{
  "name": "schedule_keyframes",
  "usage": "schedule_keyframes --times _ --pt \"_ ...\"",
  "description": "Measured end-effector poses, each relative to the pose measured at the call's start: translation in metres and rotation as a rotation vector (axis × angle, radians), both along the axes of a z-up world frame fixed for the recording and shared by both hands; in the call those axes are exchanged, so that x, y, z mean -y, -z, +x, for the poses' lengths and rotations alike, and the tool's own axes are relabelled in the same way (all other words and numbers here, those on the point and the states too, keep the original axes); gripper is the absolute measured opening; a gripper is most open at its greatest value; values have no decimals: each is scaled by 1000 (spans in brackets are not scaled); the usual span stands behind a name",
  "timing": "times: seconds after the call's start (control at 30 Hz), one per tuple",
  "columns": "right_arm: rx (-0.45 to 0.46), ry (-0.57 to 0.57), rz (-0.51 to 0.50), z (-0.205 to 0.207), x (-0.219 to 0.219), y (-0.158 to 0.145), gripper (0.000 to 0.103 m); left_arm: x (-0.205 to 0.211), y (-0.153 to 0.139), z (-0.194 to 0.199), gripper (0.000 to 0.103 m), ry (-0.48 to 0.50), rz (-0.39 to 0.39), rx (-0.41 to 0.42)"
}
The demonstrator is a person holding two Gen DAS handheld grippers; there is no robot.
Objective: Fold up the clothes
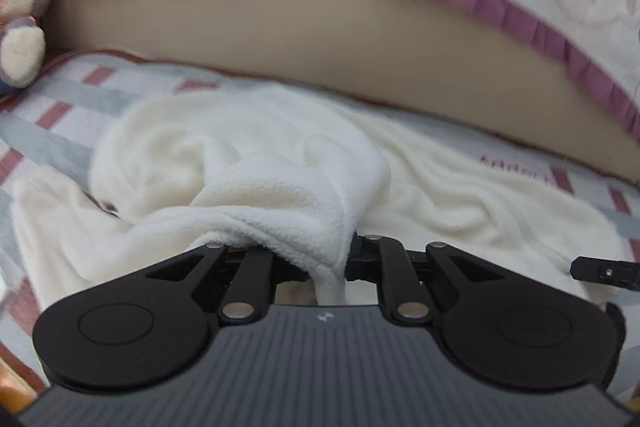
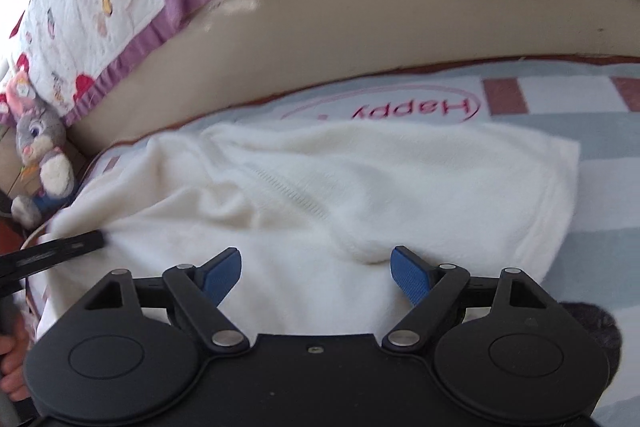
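— Lying where? White fleece garment (image 2: 320,195) sprawling across the striped bed cover (image 2: 600,247), long axis running left to right.

— Gripping? Left gripper (image 1: 320,259) pinching a bunched fold; right gripper (image 2: 316,267) gaping wide, hovering nearer, holding nothing.

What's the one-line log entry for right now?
left tongs: shut on white fleece garment, fold lifted | right tongs: open, over garment, holding nothing | surface: striped bed cover | fold: unfinished

left gripper (image 1: 320,259): black, ribbed grey housing | right gripper (image 2: 316,267): black, blue pads (image 2: 410,277), possibly ribbed
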State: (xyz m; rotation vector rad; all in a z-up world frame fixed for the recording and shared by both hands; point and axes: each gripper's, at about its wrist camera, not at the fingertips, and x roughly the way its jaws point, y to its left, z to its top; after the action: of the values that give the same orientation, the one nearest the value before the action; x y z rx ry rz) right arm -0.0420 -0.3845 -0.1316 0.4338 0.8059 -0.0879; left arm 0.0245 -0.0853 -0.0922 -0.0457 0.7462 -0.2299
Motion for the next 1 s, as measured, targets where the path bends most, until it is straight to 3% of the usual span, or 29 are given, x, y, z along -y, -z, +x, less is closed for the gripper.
schedule_keyframes --times 0.17,0.4,0.47,0.63,0.87,1.0 --pt "11 25 -95 5 12 -16 86 -62 -33 -2 12 -84 -36 46" --pt "8 -93 -153 38 33 -44 86 -107 -69 -12 12 -207 108 238" --pt "-16 -146 -167 50 30 -40 86 -116 -79 -12 12 -216 108 259" --pt "-107 -190 -93 79 28 -10 86 -155 -78 8 12 -230 -69 99" --pt "-168 -200 -136 109 37 21 86 -172 -55 22 11 -179 -155 -54" --pt "-199 -201 -89 113 47 36 86 -174 -45 20 11 -137 -159 -100"
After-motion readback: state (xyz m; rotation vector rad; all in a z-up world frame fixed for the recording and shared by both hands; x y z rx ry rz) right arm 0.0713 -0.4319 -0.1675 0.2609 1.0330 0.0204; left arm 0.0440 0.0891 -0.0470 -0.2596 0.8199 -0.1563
